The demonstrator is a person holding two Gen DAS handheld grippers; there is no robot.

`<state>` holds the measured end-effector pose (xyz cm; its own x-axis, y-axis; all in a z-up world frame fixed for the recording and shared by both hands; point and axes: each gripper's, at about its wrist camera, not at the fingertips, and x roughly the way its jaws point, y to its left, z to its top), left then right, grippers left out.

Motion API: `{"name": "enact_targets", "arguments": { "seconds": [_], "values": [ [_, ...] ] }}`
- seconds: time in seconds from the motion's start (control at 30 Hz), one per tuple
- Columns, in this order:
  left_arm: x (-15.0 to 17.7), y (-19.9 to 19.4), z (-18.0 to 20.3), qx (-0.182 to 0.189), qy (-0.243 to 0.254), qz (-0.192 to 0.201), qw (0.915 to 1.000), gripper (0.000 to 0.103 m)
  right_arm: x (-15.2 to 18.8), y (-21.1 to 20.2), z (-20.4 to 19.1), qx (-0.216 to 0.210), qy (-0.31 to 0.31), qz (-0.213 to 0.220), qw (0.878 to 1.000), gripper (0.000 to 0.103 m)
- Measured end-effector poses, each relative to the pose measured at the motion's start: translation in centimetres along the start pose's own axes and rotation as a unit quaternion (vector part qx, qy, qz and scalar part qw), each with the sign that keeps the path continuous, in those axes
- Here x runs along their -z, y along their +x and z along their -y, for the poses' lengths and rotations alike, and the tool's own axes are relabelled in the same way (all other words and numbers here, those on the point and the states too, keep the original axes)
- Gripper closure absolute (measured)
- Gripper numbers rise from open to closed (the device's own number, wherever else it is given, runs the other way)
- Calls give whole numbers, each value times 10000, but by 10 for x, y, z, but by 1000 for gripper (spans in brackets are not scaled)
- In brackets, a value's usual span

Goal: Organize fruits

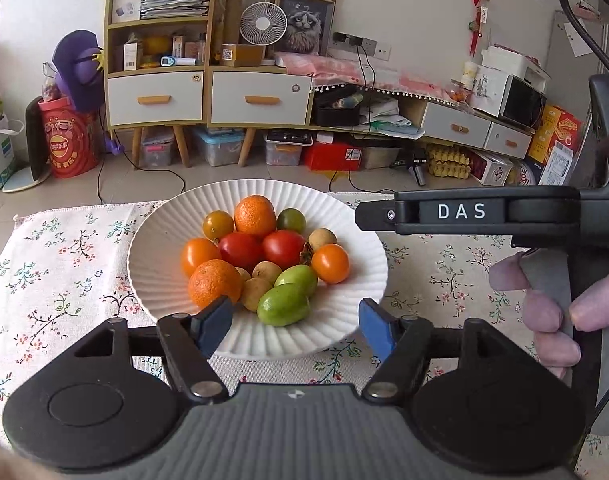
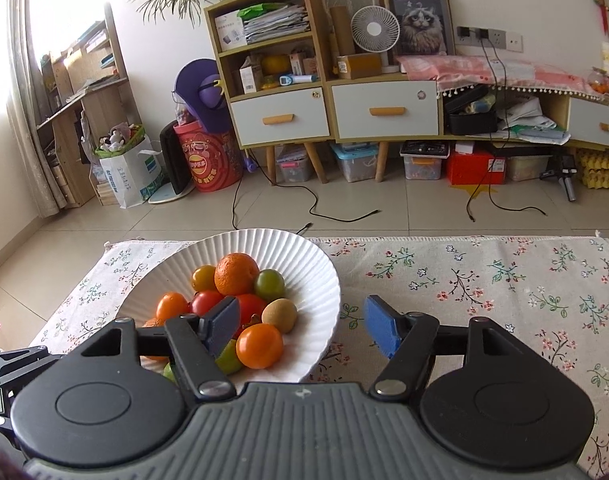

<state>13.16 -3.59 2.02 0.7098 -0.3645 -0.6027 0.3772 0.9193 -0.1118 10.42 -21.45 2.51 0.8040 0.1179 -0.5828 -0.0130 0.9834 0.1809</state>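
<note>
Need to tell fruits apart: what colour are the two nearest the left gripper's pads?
Orange mandarin and green fruit; left wrist view.
</note>
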Motion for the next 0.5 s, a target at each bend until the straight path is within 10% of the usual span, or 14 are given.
{"name": "enact_targets", "arguments": {
  "seconds": [0.5],
  "values": [
    [10,-57,-7,-641,-564,-72,9963,7,30,-59,-19,874,-145,-217,9958,9]
  ]
}}
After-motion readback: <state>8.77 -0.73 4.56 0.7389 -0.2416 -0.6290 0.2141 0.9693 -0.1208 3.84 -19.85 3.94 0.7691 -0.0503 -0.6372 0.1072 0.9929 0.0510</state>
